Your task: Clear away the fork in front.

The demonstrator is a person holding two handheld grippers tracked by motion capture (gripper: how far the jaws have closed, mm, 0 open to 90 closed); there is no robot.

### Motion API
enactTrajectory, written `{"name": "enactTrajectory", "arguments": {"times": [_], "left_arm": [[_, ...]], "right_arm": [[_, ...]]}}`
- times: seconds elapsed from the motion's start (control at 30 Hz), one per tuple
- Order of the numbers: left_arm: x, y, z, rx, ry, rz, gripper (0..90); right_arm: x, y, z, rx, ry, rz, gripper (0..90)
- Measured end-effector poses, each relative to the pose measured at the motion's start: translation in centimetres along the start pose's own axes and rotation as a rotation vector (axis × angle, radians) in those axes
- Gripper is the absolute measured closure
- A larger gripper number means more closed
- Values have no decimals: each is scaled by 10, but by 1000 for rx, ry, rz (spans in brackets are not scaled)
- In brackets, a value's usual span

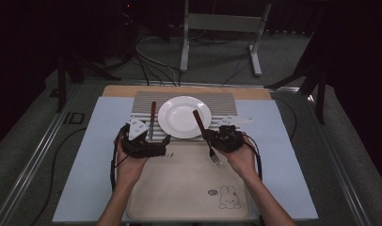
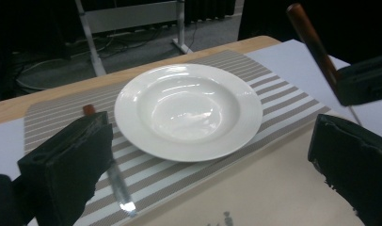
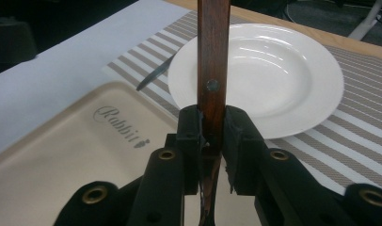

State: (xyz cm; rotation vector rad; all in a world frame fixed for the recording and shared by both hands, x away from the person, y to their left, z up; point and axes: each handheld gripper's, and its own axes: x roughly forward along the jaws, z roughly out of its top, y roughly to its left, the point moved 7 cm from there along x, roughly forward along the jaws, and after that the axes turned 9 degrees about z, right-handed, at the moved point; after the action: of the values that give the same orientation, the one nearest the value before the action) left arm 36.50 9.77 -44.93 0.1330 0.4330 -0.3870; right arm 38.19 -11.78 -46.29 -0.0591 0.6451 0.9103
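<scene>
The right gripper (image 1: 212, 139) is clenched on a fork with a dark reddish wooden handle and steel tines (image 1: 207, 138); its black jaws pinch the handle low down, near a round metal rivet. The handle slants up over the near rim of the glossy round white ceramic plate (image 1: 184, 116), while the tines point down toward the person, over the smooth beige tray printed with a small rabbit drawing (image 1: 189, 188). The left gripper (image 1: 154, 141) stands released, its two matte black jaws wide apart with nothing between them, just left of the plate. Beyond its left jaw lies a knife with a matching wooden handle and a shiny blade (image 1: 152, 120), flat on the ribbed grey-and-white striped placemat (image 1: 222, 101), parallel to the plate's left side. The placemat and tray rest on a pale blue sheet covering the table (image 1: 283, 155).
</scene>
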Motion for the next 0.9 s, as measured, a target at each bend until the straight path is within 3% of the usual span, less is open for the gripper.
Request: {"name": "enactTrajectory", "arguments": {"times": [0.43, 0.53, 0.67, 0.9], "left_arm": [[28, -31, 13, -21, 28, -69, 50], [35, -39, 16, -48, 31, -100, 87], [40, -48, 21, -86, 14, -130, 207], [46, -61, 21, -176, 28, -229, 545]], "right_arm": [[9, 17, 0, -21, -1, 29, 782], [14, 21, -1, -26, 5, 31, 782], [18, 25, -1, -23, -3, 37, 782], [22, 31, 3, -20, -39, 38, 782]]}}
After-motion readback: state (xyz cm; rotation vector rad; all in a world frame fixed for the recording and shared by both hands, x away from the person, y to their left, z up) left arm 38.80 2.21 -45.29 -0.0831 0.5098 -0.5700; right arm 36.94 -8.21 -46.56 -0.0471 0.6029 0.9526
